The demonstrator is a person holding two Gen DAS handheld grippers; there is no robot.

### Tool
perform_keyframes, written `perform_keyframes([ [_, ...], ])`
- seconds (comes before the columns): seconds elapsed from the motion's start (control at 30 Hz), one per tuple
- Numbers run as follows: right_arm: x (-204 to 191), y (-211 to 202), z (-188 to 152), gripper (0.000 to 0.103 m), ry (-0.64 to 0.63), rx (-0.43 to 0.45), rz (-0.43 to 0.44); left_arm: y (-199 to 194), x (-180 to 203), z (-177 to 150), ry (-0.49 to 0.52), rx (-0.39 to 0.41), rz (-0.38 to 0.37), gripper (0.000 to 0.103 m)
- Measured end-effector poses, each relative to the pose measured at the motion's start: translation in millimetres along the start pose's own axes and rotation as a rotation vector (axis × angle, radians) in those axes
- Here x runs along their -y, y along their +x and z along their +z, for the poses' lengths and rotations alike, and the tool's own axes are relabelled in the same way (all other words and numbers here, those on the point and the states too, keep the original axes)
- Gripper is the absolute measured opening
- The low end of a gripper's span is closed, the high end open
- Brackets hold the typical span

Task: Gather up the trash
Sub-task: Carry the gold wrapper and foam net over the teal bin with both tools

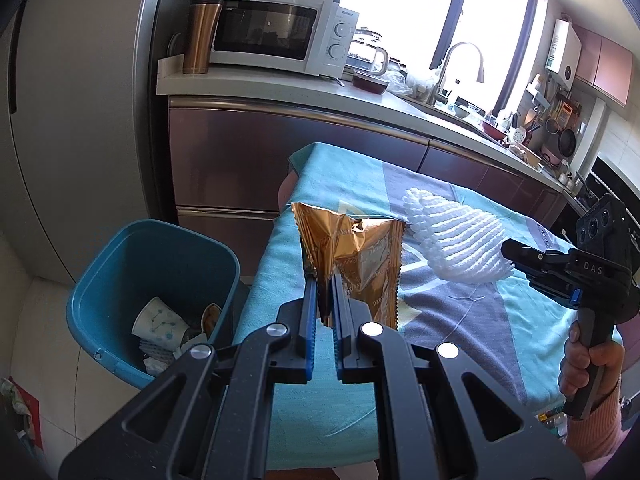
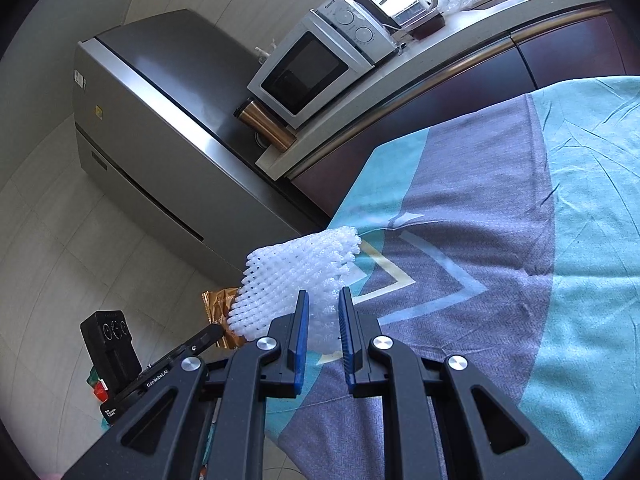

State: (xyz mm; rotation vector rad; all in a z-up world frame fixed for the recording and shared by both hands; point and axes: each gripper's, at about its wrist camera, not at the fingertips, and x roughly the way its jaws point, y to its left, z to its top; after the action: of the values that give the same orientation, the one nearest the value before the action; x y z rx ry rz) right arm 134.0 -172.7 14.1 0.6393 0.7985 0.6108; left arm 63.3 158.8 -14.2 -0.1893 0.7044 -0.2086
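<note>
My left gripper [image 1: 325, 280] is shut on a torn gold foil wrapper [image 1: 352, 256] and holds it upright over the left edge of the table. A blue trash bin [image 1: 156, 264] stands on the floor to the left, with a paper cup [image 1: 158, 320] and scraps inside. My right gripper [image 2: 325, 298] is shut on a white foam fruit net [image 2: 296, 284] and holds it above the table. The net [image 1: 452, 240] and the right gripper [image 1: 516, 254] also show in the left wrist view. The gold wrapper [image 2: 220, 304] shows behind the net in the right wrist view.
The table has a teal and grey cloth [image 1: 460, 320]. Behind it runs a kitchen counter [image 1: 280, 86] with a microwave [image 1: 276, 32], a copper tumbler [image 1: 200, 36], a kettle and a sink. A grey fridge [image 2: 160, 128] stands at the left.
</note>
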Motion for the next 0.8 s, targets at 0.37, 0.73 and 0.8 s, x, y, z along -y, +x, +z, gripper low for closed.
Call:
perform_keyframes([
  [0.37, -11, 18, 1, 0.014, -0.018, -0.03, 0.014, -6, -11, 2, -0.017, 0.015, 0.02, 0.007],
  [0.73, -25, 40, 1, 0.014, -0.042, -0.063, 0.031, -13, -29, 4, -0.045, 0.028, 0.057, 0.007],
  [0.8, -26, 43, 2, 0.014, -0.045, -0.068, 0.034, -15, -32, 3, -0.05, 0.03, 0.064, 0.007],
])
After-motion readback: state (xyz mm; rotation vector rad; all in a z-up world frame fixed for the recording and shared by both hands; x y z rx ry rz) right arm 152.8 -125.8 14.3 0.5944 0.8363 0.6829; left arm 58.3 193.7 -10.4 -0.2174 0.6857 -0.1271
